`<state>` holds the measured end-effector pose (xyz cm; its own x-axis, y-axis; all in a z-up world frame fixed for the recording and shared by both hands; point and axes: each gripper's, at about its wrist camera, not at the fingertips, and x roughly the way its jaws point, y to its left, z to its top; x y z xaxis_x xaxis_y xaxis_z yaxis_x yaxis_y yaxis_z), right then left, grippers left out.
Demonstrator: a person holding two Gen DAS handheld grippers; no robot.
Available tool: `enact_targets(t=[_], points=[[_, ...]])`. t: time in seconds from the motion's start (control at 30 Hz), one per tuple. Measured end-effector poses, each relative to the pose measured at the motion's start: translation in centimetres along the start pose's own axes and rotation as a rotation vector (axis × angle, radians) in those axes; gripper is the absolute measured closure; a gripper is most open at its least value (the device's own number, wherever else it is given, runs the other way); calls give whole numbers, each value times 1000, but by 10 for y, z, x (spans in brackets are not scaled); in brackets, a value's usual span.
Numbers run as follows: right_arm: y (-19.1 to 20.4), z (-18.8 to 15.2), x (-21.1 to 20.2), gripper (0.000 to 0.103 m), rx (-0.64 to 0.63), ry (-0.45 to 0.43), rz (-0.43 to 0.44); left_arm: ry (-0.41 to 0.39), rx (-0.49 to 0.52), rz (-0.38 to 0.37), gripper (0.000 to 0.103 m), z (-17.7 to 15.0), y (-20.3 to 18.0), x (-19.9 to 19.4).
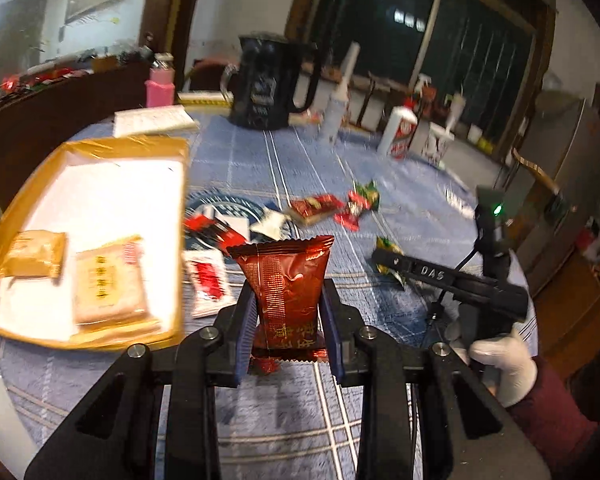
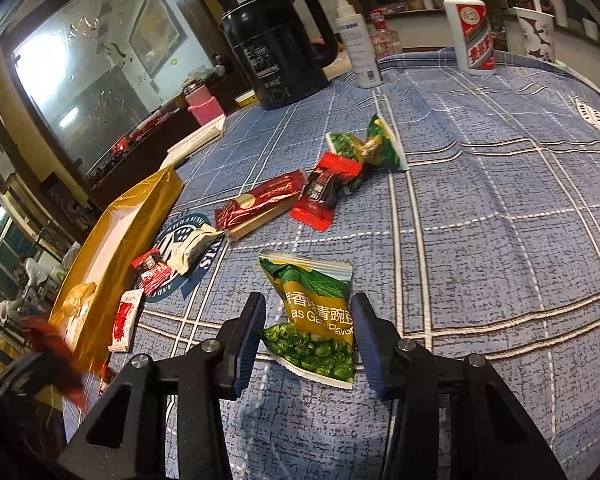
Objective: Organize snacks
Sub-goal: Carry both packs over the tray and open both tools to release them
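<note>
My left gripper (image 1: 288, 312) is shut on a dark red snack packet (image 1: 290, 288) and holds it upright above the blue checked tablecloth, right of the gold box lid (image 1: 80, 160). The lid holds two pale wrapped cakes (image 1: 108, 284). My right gripper (image 2: 308, 320) is open, its jaws on either side of a green pea packet (image 2: 316, 320) lying on the cloth. Several more snacks lie beyond: a long red bar (image 2: 260, 204), a red candy (image 2: 324, 192), a second green packet (image 2: 364, 148), small red-and-white packets (image 2: 152, 268). The right gripper also shows in the left wrist view (image 1: 384, 260).
A black kettle (image 2: 280, 44), a white spray bottle (image 2: 358, 44), a white liquor bottle (image 2: 470, 28) and a paper cup (image 2: 536, 32) stand at the table's far edge. A pink bottle (image 2: 204, 106) and a booklet (image 2: 198, 140) lie at the far left. A dark sideboard stands behind.
</note>
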<state>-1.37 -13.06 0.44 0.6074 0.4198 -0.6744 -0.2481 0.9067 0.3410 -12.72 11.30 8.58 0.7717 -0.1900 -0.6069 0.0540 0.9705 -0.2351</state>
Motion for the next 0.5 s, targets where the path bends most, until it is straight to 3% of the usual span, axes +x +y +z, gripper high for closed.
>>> enact_targets(t=[0.2,0.33,0.5], points=[[6,-9,-29,58,-9,-39,-84,-133,-31,-7,75,-3,30,-55],[27,-7,-76,58,-20,-99,-45,-188,-81,-45,75,-1,57,-75],[71,20,-137,58,-57,-201,4,-214,-76,-73,75,10,82,-90]])
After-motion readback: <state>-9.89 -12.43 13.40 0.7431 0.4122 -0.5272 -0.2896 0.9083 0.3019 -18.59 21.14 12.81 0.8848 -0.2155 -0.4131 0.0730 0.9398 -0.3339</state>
